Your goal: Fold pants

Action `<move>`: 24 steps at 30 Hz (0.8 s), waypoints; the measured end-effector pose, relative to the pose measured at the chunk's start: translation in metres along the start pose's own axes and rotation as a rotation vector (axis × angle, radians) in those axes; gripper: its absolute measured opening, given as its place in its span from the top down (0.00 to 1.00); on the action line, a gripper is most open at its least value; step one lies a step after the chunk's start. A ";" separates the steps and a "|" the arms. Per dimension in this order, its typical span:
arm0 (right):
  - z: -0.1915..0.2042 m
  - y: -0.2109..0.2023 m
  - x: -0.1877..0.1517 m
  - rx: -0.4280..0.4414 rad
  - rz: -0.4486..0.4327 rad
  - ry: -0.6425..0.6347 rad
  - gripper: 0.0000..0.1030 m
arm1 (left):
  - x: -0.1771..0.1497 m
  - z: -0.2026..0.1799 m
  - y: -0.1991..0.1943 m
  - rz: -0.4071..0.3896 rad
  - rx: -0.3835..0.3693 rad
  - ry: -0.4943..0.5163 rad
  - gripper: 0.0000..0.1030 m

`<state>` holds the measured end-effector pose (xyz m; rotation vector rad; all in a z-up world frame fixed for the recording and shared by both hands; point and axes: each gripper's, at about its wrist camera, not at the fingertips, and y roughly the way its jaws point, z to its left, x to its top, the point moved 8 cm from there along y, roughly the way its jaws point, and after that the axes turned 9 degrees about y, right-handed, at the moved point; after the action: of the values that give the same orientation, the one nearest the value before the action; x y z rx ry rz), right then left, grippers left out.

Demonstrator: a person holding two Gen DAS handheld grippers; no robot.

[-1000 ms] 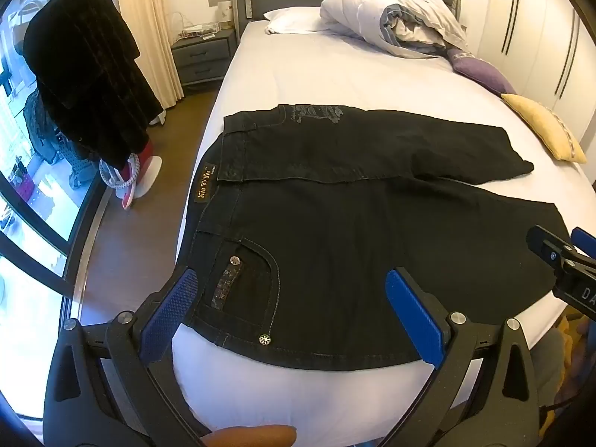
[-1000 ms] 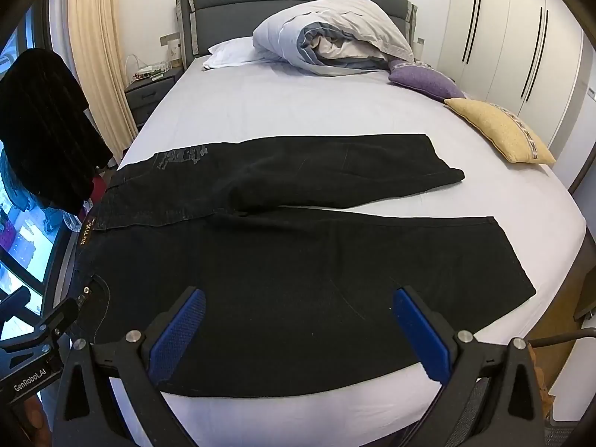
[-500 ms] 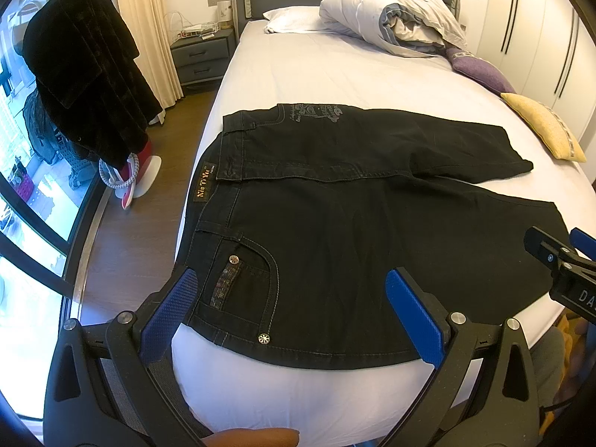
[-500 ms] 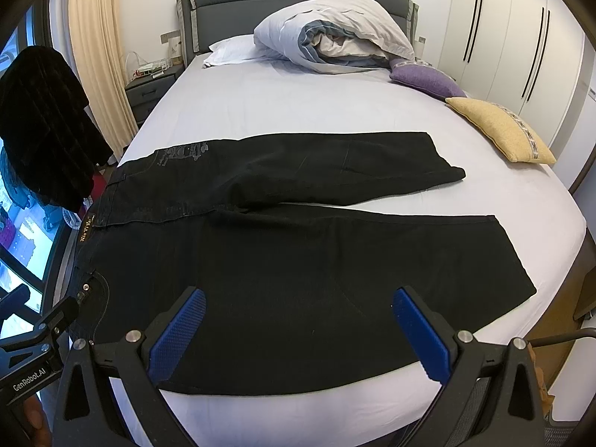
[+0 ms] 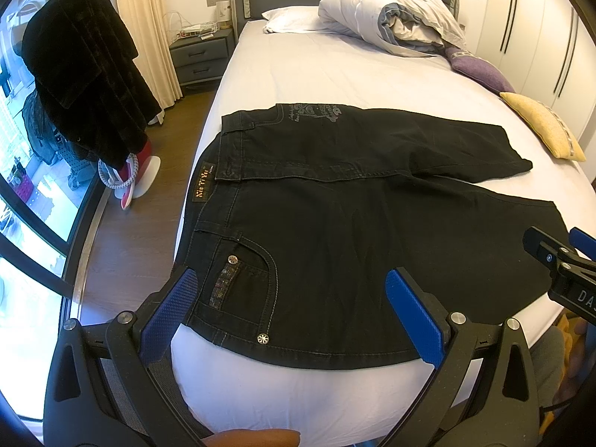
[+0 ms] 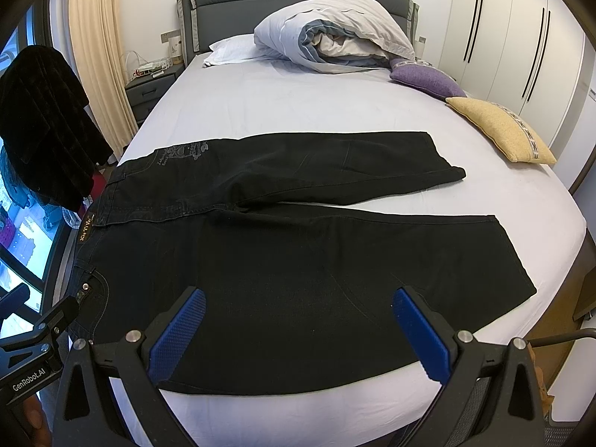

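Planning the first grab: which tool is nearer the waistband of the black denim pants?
Left. The left tool hovers open by the waistband pocket corner; the right tool hovers open farther along the near leg, toward the hem.

Pants [image 5: 365,223] near edge: hem side partly blocked by the right gripper [image 5: 558,260] in the left wrist view, gripper body itself cut off at the frame's right edge, label reads only "DA"; waistband patch [image 5: 203,189] on the pants has lettering too small to read; grey print [image 6: 182,151] on the far hip also illegible; left gripper [image 6: 41,327] cut by the left frame edge beside the pants' waistband; a finger [image 5: 253,438] below the pants is cut off by the bottom edge; items on the nightstand [image 6: 149,85] beyond the pants too small to identify.
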<state>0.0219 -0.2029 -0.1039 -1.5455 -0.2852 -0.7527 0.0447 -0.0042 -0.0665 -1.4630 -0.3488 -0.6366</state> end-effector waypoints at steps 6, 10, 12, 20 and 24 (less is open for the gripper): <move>0.000 0.000 0.000 -0.001 0.000 0.000 0.00 | 0.000 0.000 0.000 0.000 0.000 0.000 0.00; 0.001 0.001 0.000 -0.001 0.002 -0.001 0.00 | 0.000 0.000 0.000 0.001 0.000 -0.001 0.00; 0.001 0.002 -0.002 -0.001 0.002 -0.001 0.00 | 0.000 0.000 0.000 0.001 -0.001 0.000 0.00; 0.001 0.002 -0.001 -0.001 0.004 -0.001 0.00 | 0.000 0.000 0.000 0.002 -0.001 -0.001 0.00; 0.002 0.003 -0.003 -0.001 0.005 -0.001 0.00 | -0.001 -0.001 -0.001 0.002 -0.001 -0.001 0.00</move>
<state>0.0217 -0.2003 -0.1079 -1.5472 -0.2816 -0.7487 0.0436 -0.0046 -0.0665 -1.4645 -0.3475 -0.6348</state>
